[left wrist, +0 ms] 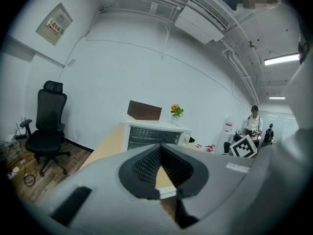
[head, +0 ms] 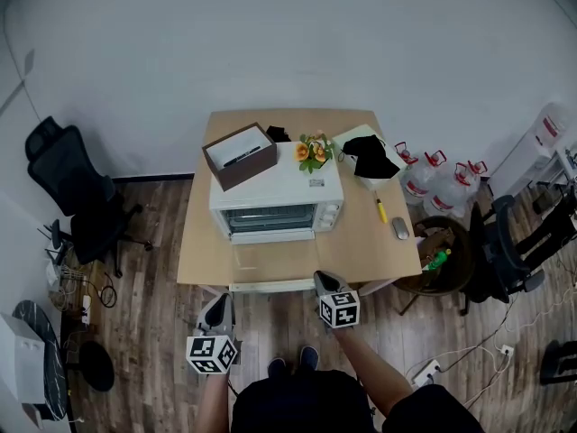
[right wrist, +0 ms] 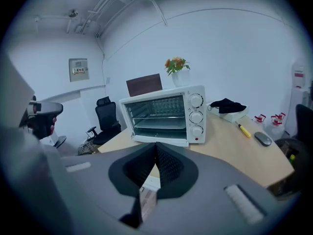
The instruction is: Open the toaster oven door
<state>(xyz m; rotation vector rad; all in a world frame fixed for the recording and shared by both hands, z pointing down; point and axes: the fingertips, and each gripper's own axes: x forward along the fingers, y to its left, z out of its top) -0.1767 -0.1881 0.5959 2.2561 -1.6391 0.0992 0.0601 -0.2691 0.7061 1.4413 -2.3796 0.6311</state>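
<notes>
A black office chair (head: 79, 190) stands on the wood floor (head: 158, 242) at the far left, well apart from the tabletop (head: 209, 258). The left tongs (head: 220, 301) hang below the tabletop's near edge, over the floor, with their marker cube toward the person. In the left gripper view their jaws meet at the tips, closed on nothing, and point toward the oven from a distance.

The toaster oven (head: 275, 197) sits in the middle of the tabletop with its glass front toward the person. Its door (head: 270, 219) is shut, upright against the front. An open brown box (head: 239, 156) rests on the left part of the oven's roof, and a small bunch of orange flowers (head: 312, 152) stands on the roof to the right of it. Three knobs (right wrist: 196, 116) run down the right side of the oven's front.

The right tongs (head: 325, 281) reach the tabletop's near edge, in front of the oven and apart from it. In the right gripper view their jaws also touch at the tips, closed and empty, aimed at the oven's door.

Right of the oven lie a black cloth (head: 368, 157), a yellow tool (head: 381, 209) and a mouse (head: 400, 228). Water bottles (head: 435, 184) stand on the floor beyond the tabletop's right edge.
</notes>
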